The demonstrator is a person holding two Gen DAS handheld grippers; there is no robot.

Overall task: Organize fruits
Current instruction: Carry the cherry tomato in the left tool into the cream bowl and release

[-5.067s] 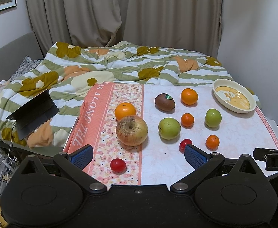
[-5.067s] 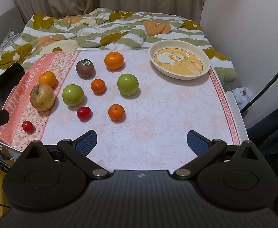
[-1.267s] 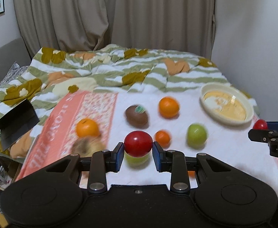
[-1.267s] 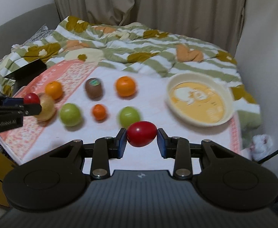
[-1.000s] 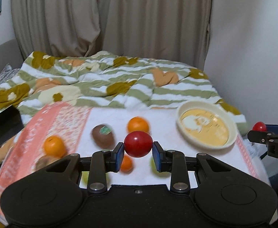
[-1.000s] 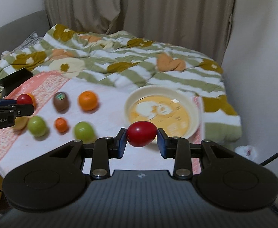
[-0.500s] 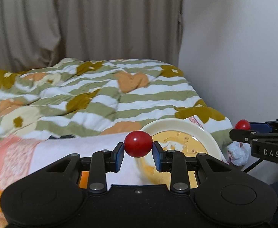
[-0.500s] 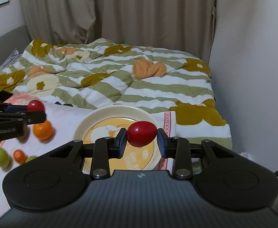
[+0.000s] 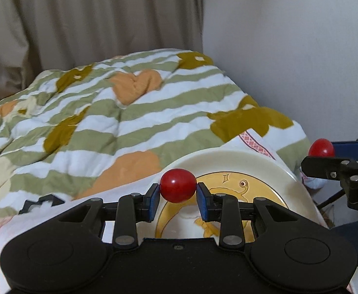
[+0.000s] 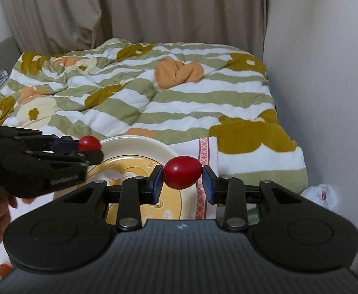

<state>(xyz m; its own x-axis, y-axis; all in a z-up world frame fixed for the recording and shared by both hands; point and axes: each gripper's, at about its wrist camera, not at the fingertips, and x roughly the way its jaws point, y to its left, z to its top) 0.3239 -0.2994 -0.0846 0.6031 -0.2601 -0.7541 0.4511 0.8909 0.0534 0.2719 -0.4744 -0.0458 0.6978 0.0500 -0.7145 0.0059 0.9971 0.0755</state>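
My left gripper is shut on a small red tomato and holds it above the near left rim of the cream bowl with a yellow cartoon inside. My right gripper is shut on a second red tomato, above the bowl's right edge. Each gripper shows in the other's view with its tomato: the right one at the far right, the left one at the left. The other fruits are out of view, except an orange patch at the bottom left.
The bowl stands at the table's far right corner on a floral cloth. A striped green and white quilt on a bed lies just behind. A white wall is close on the right; a crumpled white bag lies on the floor.
Both grippers, each holding its tomato, have moved right and forward to the bowl. The bowl is now larger and right under them; the other fruits have slid out of view.
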